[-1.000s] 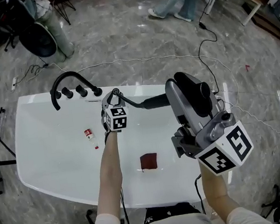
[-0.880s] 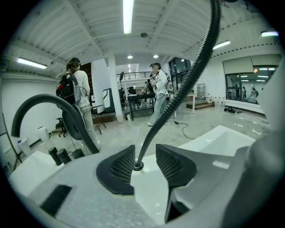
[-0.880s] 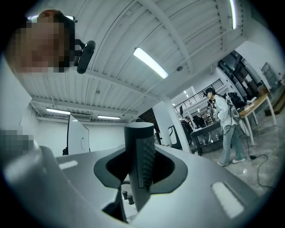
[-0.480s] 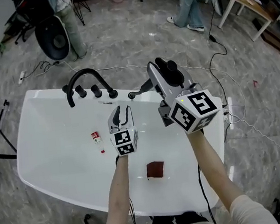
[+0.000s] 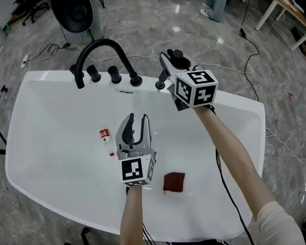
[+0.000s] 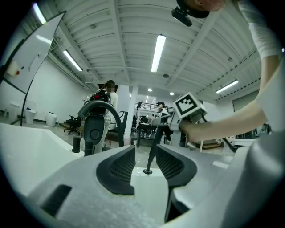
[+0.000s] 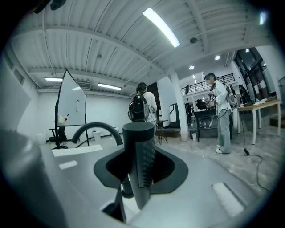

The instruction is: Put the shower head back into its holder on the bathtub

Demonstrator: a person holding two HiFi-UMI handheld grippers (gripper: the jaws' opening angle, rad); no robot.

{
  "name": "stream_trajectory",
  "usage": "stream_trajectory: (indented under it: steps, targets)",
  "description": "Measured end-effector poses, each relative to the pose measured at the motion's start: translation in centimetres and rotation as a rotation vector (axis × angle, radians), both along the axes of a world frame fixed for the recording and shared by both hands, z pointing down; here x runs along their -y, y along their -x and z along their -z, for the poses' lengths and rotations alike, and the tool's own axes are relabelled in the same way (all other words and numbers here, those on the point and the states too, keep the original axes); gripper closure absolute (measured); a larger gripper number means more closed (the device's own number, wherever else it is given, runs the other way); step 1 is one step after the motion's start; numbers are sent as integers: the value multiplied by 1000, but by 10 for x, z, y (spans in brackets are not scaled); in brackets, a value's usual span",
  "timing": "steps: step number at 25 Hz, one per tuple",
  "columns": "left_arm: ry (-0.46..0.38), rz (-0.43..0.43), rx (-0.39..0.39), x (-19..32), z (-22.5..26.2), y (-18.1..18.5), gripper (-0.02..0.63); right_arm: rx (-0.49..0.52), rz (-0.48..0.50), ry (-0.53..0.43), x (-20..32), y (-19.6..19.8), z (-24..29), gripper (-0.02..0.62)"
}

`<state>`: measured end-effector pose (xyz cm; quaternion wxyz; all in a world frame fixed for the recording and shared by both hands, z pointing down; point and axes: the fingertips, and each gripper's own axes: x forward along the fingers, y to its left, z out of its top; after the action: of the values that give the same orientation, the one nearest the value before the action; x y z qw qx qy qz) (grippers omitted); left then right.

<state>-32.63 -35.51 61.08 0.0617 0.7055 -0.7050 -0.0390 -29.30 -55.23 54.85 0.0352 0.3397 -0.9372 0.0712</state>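
We find free room over the left part of the bathtub [image 5: 49, 175]. In the way stand the black faucet [image 5: 101, 42] and knobs [image 5: 94, 75] at upper centre, a small bottle [image 5: 105, 134] left of centre, and a dark cloth [image 5: 174, 181] at lower centre.

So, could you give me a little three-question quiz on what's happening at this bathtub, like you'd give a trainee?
1. True or false: the left gripper has its jaws apart with nothing held between them.
2. What is the right gripper shut on? A) the red-and-white bottle B) the shower head C) the dark red cloth
3. Fill in: the arched faucet on the bathtub is ___ in colour.

Key: 1 true; 2 B; 3 black.
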Motion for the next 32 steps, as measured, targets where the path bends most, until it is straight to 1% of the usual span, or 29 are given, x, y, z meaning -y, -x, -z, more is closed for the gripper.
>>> stream_trajectory:
  steps: [3,7,10,13,14,16,17,20,22,24,27,30,31,32]
  targets:
    - [-8,-17,-9,-14,-19,-5,468,-47,-38,25,18,8,-39,488]
    - [29,-29,-9,-28,-53,-14,468,-57,-76,59,31,12,-73,489]
    - [60,-32,-3,-34,-67,-19,468,-85,-63,55,30,20,-88,489]
    - [74,-25,-21,-39,-68,-21,468,-135,-41,75,30,31,-92,492]
    - [75,-24,-22,-41,-65,-21,468,-137,-37,79,29,31,-86,476]
    - [68,-23,-7,-44,-49,-19,468,-105,-18,55,25,31,-57,383]
    - [61,-19,3,-46,-38,-16,468,-85,-9,32,21,29,-37,365]
    - [26,1,-3,-54,12,-10,468,-27,-6,-23,0,13,30,372]
    - [-4,1,-6,-65,58,-15,468,26,-2,-30,-26,-6,78,413]
    - [-39,-2,18,-76,109,-25,469,78,9,-34,-56,-29,128,453]
    - [-112,9,25,-101,193,-41,478,134,22,-56,-114,-71,210,510]
    - [-179,50,-1,-134,265,-55,514,149,28,-50,-180,-113,270,554]
    - [-187,67,-10,-145,282,-60,529,158,24,-42,-202,-127,282,579]
    - [-190,82,-20,-155,296,-66,550,171,18,-31,-224,-141,292,585]
